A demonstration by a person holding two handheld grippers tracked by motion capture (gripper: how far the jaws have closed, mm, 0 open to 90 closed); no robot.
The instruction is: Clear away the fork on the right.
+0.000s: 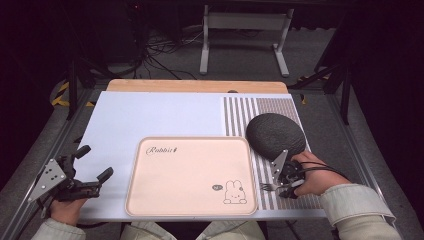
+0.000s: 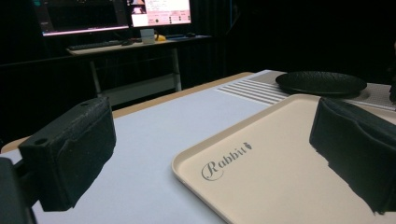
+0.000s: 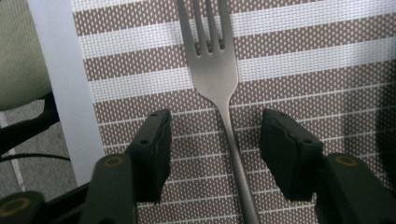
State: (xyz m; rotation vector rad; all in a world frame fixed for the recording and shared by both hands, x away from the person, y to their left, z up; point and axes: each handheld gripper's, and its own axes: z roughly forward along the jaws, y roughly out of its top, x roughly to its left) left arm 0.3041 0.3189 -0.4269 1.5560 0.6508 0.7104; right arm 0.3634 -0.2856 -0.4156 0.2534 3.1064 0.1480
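Observation:
A silver fork [image 3: 212, 79] lies flat on the brown-and-white striped placemat [image 3: 303, 70], tines pointing away. My right gripper [image 3: 215, 121] sits low over it with one black jaw on each side of the handle and a visible gap on both sides, so it is open. In the high view the fork [image 1: 266, 186] lies just right of the tray, with the right gripper [image 1: 286, 186] over its handle. My left gripper [image 1: 95, 162] rests open at the table's left edge with nothing between its jaws. The left gripper [image 2: 215, 149] faces the tray [image 2: 280, 154].
A beige tray [image 1: 185, 175] printed with "Rabbit" and a rabbit drawing sits at the front centre on a white mat [image 1: 150, 115]. A dark round plate [image 1: 275, 132] rests on the striped placemat [image 1: 240, 115] behind my right hand. Desk legs and cables stand beyond the table.

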